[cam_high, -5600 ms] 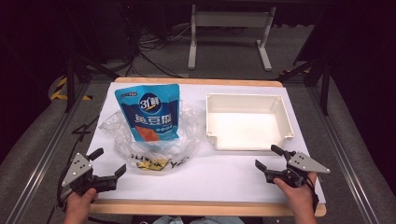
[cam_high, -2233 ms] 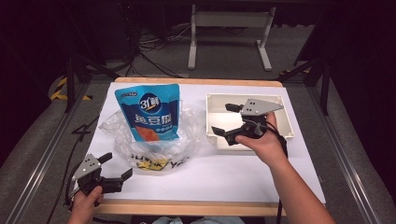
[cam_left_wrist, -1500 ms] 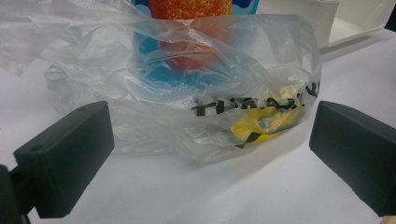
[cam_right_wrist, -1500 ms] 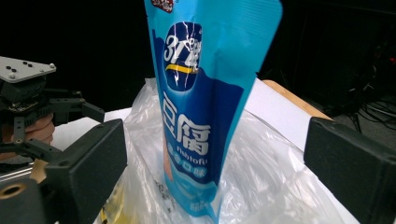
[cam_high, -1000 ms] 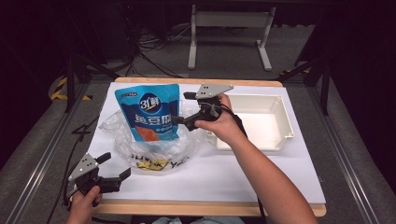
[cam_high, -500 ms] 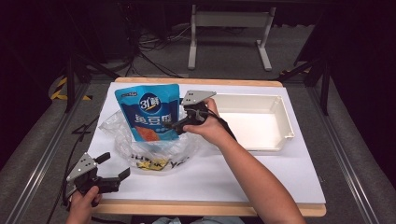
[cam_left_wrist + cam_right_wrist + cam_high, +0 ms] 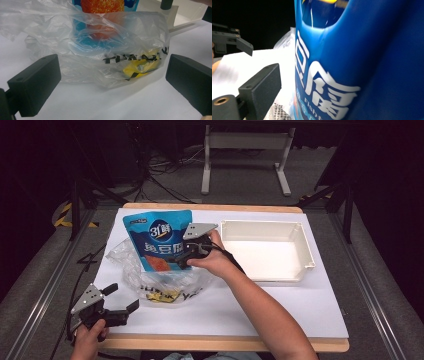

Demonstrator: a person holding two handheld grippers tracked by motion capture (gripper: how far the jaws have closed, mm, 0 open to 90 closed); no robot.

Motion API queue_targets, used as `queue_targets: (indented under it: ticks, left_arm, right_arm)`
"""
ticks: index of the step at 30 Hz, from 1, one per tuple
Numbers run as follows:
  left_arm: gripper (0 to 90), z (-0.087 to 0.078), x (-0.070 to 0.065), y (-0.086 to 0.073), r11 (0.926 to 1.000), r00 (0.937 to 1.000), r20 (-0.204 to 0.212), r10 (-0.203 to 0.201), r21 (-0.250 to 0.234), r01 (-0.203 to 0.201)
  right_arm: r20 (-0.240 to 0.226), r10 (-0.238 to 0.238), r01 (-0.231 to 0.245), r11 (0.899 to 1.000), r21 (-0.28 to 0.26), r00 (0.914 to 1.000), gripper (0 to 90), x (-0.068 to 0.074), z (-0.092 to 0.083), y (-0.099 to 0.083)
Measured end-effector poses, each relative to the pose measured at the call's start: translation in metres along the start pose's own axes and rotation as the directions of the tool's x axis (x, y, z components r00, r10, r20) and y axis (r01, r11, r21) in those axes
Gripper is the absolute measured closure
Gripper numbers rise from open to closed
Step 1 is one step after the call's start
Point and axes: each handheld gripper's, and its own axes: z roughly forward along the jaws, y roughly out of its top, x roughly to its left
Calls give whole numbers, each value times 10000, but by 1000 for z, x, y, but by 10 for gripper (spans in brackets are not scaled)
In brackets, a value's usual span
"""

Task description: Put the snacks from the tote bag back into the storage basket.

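1. Blue glossy foil snack pouch (image 7: 159, 242) with white lettering and an orange food picture, standing upright near the far left corner of the white table (image 7: 280, 315), its lower part sunk inside a crumpled clear plastic bag (image 7: 150, 280) printed with black and yellow.
2. Probably light and soft-walled: likely to buckle under a hard pinch, and slick enough to slide between smooth pads. Best hold judged to be the flat side seam or the sealed top edge, not the puffed middle.
3. Clear plastic bag: flimsy, clingy, likely to lift along with the pouch unless pinned down.
4. Right gripper (image 7: 178, 259) at the pouch's right edge, low against the bag; jaws wide apart though just lately closing a little, the pouch wall (image 7: 362, 65) close beside one black pad (image 7: 260, 83), not yet pinched.
5. Left gripper (image 7: 122, 306) near the table's near left corner, jaws spread and released, nothing between them; the bag (image 7: 100, 57) just ahead, apart from the pads.
6. Cream rectangular plastic tray (image 7: 300, 245), shallow and bare, toward the far right corner.
7. Count: one pouch, one plastic bag, one tray, two grippers.
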Motion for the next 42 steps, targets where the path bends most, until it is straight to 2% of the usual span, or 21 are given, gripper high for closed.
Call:
queue_targets:
  ticks: [7,12,26,32,35,36,37,38,39,42]
  left_arm:
    - [6,0,0,0,10000,10000,-14,4,41,-4]
    - [6,0,1,0,9999,9999,40,-113,18,113]
    - [6,0,1,0,9999,9999,34,-149,10,149]
    - [6,0,1,0,9999,9999,68,-102,55,101]
    - [6,0,1,0,9999,9999,57,-107,47,107]
    - [6,1,1,0,9999,9999,54,-150,30,150]
    - [6,1,1,0,9999,9999,54,-150,30,150]
    - [6,1,1,0,9999,9999,65,-151,35,151]
    - [6,1,1,0,9999,9999,60,-151,33,151]
    - [6,1,2,0,9999,9998,62,-168,27,168]
  right_arm:
    - [16,0,0,10000,54,10000,85,0,11,-5]
    - [104,6,-7,9999,122,9999,90,-1,13,-7]
    - [321,-606,572,9936,976,9976,89,-4,19,-15]
    - [284,-732,698,9917,1076,9969,116,-4,19,-15]
    - [235,-698,669,9921,1064,9973,156,-4,20,-15]
    - [-85,-693,698,9906,1176,9976,249,-4,19,-14]
    - [-85,-693,698,9906,1176,9976,249,-4,19,-14]
    - [-344,-658,697,9895,1262,9972,332,-4,19,-14]
    - [-646,-541,623,9891,1335,9964,375,-3,19,-13]
    - [-686,-713,810,9853,1505,9951,434,-1,19,-10]
